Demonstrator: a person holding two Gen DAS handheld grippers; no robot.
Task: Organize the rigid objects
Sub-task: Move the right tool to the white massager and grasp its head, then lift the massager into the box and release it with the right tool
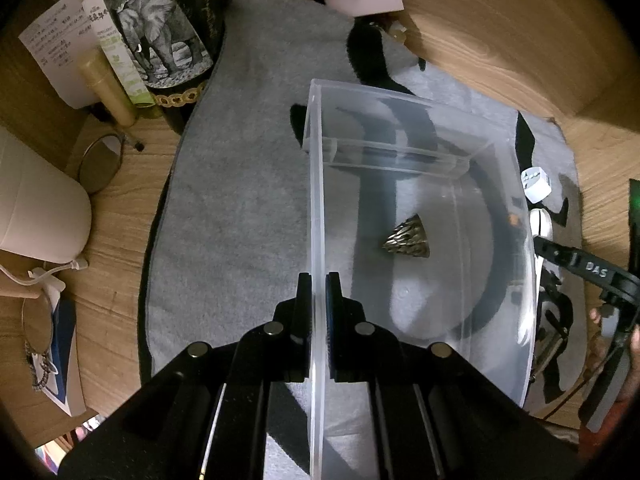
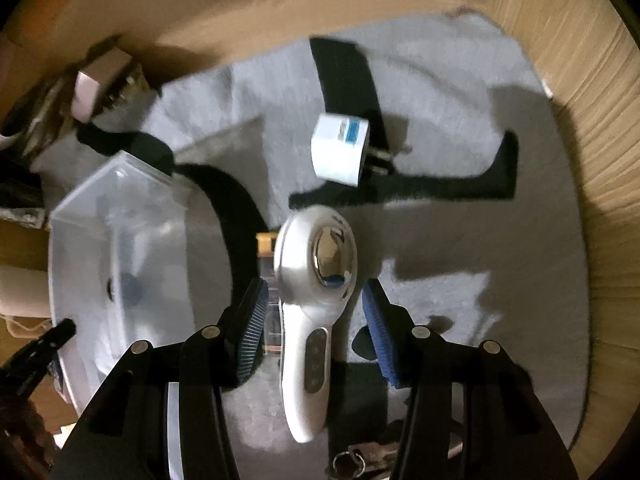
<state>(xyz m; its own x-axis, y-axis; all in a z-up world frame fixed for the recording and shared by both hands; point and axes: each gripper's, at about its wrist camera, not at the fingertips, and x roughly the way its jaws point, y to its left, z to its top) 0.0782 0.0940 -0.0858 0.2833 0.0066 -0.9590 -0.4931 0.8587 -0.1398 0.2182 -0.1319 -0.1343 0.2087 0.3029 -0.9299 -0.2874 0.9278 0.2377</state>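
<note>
While clamped hard on the near wall of the clear, rigid plastic storage bin [image 1: 420,208], the left gripper [image 1: 318,280] points steeply down, black fingers [image 1: 302,300] pinching the transparent rim from both sides. Inside the bin, on its floor, a small dark metallic cone-shaped piece [image 1: 409,238] with a scaly, patterned surface, lying on its side, alone in there. Underneath it all, a grey fleecy mat with broad black bands [image 1: 240,200], spread over a light wooden tabletop [image 1: 120,208].

Over on the other side, the right gripper [image 2: 314,300] hanging open above a white handheld device [image 2: 310,320], blue ribbed pads [image 2: 252,332] standing clear on either flank, not pressing. Glossy white plastic body, round head with a mirror-bright chrome dome at its centre, slim handle carrying a grey strip of buttons. Flat on the mat, head pointing away, just beside the bin's right wall. Beyond it, apart from it, a white boxy plug adapter [image 2: 340,148] with a blue label and dark prongs, resting across a black band. A ring of keys [image 2: 360,456] at the bottom edge, partly hidden.
</note>
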